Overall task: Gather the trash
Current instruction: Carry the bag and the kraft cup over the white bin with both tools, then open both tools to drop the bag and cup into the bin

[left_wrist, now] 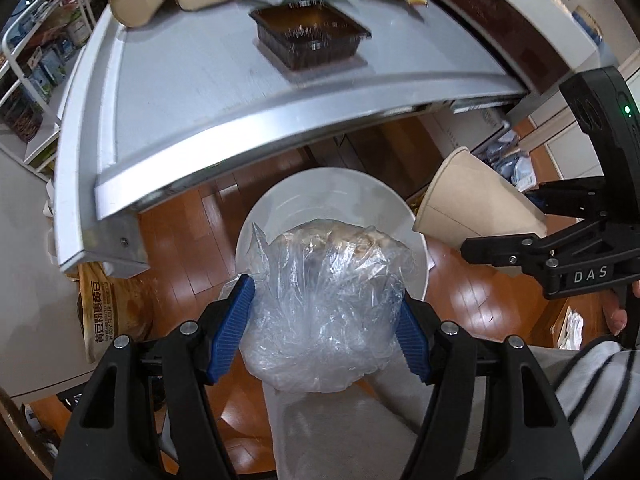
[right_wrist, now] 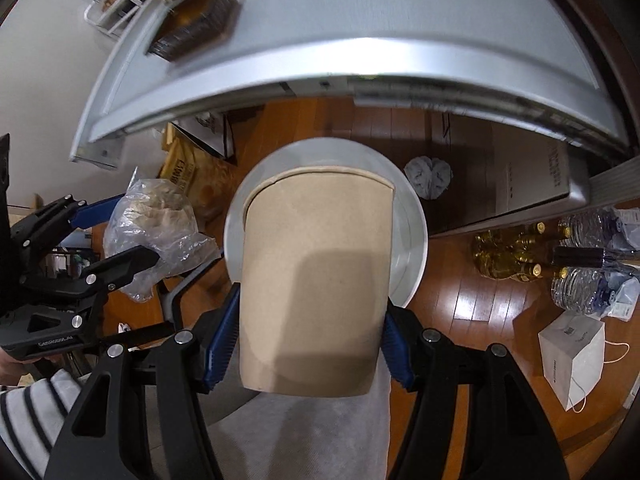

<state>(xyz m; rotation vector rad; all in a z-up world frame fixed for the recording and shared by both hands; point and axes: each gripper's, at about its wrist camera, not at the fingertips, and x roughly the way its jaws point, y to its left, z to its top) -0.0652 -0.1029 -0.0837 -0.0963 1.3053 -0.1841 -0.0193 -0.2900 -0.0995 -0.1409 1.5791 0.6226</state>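
Left fingers: the left gripper (left_wrist: 326, 320) has its blue pads (left_wrist: 234, 320) pressed into both sides of a crumpled clear plastic bag (left_wrist: 324, 304), jaws partly closed around the bundle.
Right fingers: the right gripper (right_wrist: 310, 336) clamps a brown paper cup (right_wrist: 316, 280) by its sides, rim pointing away and down, jaws about halfway closed on it.
Where the trash is: both pieces hang right above the white bin (left_wrist: 340, 196) on the floor, the bag over its near rim, the cup just beside it in the left view and centred over the bin's mouth in the right view.
Step in hand: looks like the drop-off, with both grippers aimed steeply down at the bin.
Next move: I'd say letting go of both, once each sits clear inside the rim; the bag may cling to a pad.
Surface: beyond the bin, a grey table (left_wrist: 180, 92) carrying a dark plastic tray (left_wrist: 312, 36) and more wrappers and cups to collect.
Room: wooden floor (right_wrist: 472, 304); bottles (right_wrist: 508, 256) and a white paper bag (right_wrist: 572, 360) to the bin's right.
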